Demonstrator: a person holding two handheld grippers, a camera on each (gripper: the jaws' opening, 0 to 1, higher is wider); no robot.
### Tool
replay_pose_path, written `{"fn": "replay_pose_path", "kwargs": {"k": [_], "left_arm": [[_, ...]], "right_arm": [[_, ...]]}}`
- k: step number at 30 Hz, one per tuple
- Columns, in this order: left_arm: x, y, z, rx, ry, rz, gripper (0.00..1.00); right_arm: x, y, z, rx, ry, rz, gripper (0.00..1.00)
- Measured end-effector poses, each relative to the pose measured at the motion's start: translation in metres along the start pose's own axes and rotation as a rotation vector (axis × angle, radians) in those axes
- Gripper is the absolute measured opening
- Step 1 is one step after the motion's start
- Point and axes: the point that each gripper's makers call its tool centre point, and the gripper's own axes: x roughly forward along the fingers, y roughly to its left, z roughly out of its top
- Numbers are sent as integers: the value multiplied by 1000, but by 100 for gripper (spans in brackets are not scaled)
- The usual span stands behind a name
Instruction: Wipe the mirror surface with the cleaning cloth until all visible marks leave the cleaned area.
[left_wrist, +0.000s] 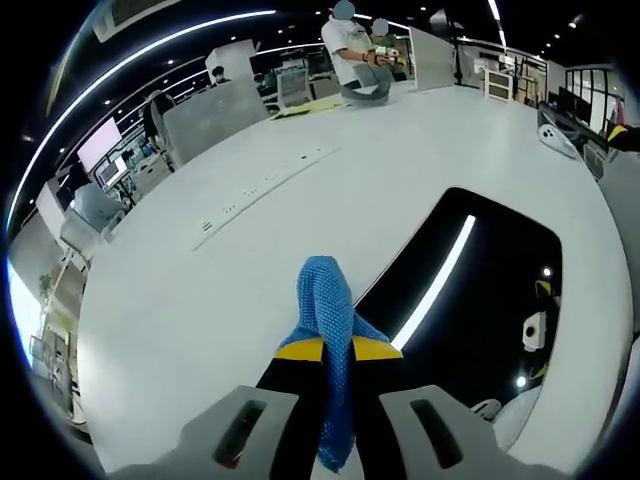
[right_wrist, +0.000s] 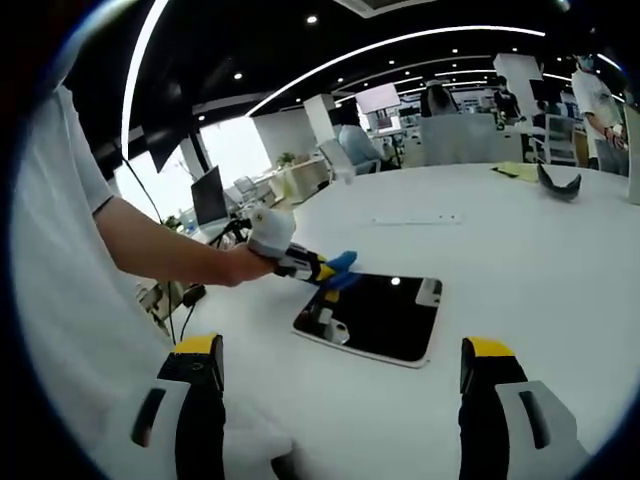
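Two tools were in my hands, one for each side. My left gripper (left_wrist: 336, 350) had its fingers pinched tight on the cleaning cloth (left_wrist: 327, 300). The blue cloth stuck up between the yellow tips and hung down below them too. In the right gripper view I saw that same left gripper (right_wrist: 322, 271) at the near left corner of the mirror (right_wrist: 375, 316), with the cloth (right_wrist: 340, 266) poking out over the edge. I could not tell if the cloth touched the glass yet.

My right gripper (right_wrist: 340, 380) had its fingers spread wide apart and held nothing. It hung above the white counter (right_wrist: 520, 250), with the mirror at about twelve o'clock from it.

From my left side, the mirror (left_wrist: 480, 290) lay flat at about two o'clock, just beside the cloth. It looked dark and showed the ceiling lights. I could not make out marks on it.

I think the cloth was soft, light and floppy, so a bunched pinch in the middle suited it. I think the mirror was hard, smooth, slippery and easy to break. It looked thin and might slide when rubbed. If it needed holding, I would press softly on a rim or corner, not the shiny face.
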Motion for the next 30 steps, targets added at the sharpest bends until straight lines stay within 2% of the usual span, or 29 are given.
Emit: {"fn": "replay_pose_path", "kwargs": {"k": [30], "left_arm": [[7, -15, 11, 2, 2, -30, 5]], "right_arm": [[-1, -3, 0, 5, 0, -7, 98]]}}
